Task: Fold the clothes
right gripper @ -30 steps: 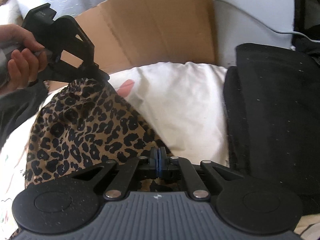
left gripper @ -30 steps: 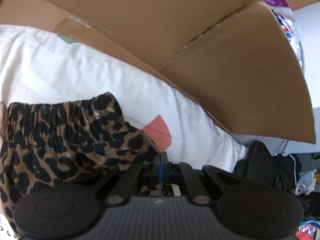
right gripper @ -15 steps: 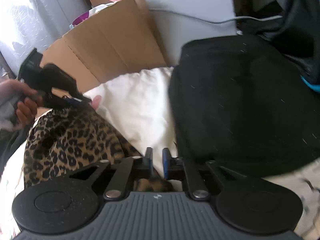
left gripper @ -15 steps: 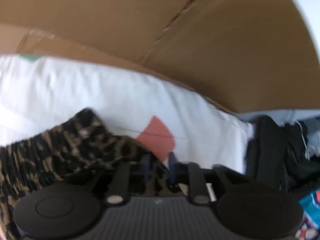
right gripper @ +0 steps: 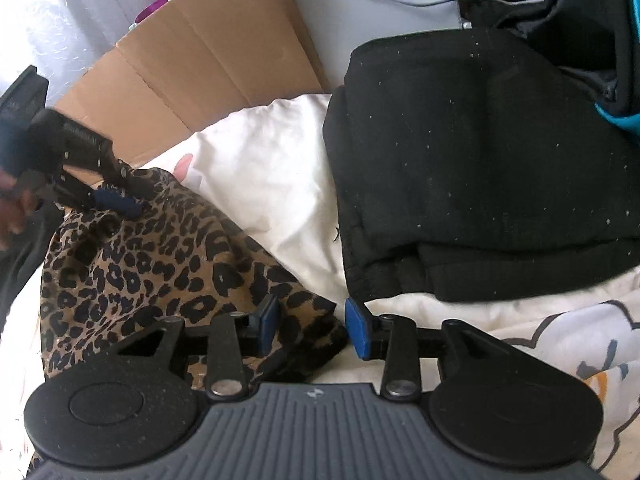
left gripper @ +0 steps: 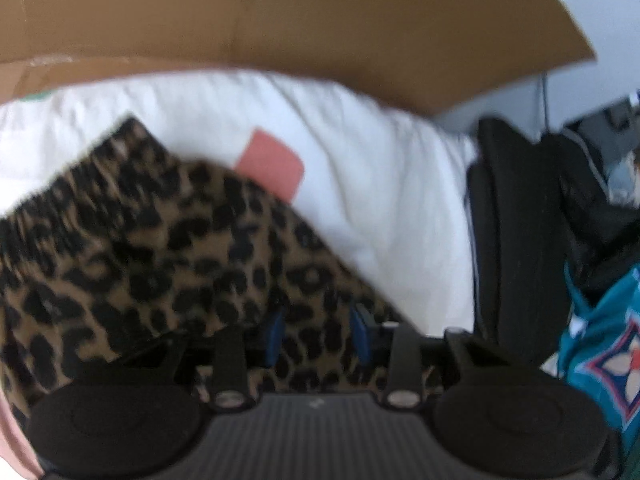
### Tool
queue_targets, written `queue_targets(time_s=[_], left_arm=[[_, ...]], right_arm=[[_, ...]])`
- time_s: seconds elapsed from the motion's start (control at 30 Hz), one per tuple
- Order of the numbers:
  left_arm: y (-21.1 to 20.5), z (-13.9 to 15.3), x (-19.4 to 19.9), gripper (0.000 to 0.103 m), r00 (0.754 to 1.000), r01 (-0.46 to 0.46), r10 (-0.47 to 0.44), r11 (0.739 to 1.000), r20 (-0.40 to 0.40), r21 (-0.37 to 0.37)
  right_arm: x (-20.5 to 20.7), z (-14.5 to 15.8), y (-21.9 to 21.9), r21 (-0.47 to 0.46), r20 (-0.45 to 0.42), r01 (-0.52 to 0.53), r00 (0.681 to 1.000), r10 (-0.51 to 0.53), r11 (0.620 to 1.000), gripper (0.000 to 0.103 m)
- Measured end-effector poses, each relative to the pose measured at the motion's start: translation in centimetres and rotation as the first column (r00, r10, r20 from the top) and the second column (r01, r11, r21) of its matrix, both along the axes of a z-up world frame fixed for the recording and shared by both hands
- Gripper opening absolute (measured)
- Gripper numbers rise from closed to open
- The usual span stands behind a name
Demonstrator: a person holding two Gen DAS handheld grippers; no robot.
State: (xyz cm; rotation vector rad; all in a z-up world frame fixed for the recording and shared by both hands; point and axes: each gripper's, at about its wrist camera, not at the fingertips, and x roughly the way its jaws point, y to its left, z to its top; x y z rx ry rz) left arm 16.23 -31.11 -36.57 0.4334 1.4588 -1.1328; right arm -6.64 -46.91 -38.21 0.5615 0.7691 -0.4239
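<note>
Right gripper (right gripper: 312, 326): jaws were opening, the blue pads clear of the cloth lying between them.
Left gripper (left gripper: 318, 338): jaws were opening over the same cloth, not pinching it.
Garment: the brown-and-black leopard-print fabric garment (right gripper: 152, 256) lay bunched directly ahead of both tools on the white bedding (right gripper: 264, 184).
Neighbour: a folded black fabric garment (right gripper: 480, 168) sat beyond the right pad.
Risk: the released fold looked loose and could spring open; a withdrawing pad might snag it.

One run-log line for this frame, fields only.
task: fold clothes | left hand-held gripper: jaws opening over leopard-print garment | right hand-held gripper: jaws opening, garment corner between | black folded garment: beside
</note>
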Motion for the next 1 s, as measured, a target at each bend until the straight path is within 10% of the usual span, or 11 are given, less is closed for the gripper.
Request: queue_targets(time_s=[0.2,1.0], left_arm=[[-0.7,-1.2,-1.8,0.036,0.996,0.068,-0.068,0.998,0.052,0.015],[-4.2,-1.4,-0.6,0.021,0.990,0.044,-0.041,0.999,0.132,-0.024]], right_arm=[[-0.4,1.1,0.6,-0.049,0.031,-0.010,0.999,0.012,0.999,0.006],[-2.2,1.5,1.9,-0.119,-0.035,0.104,0.993,-0.109,0.987,0.000]])
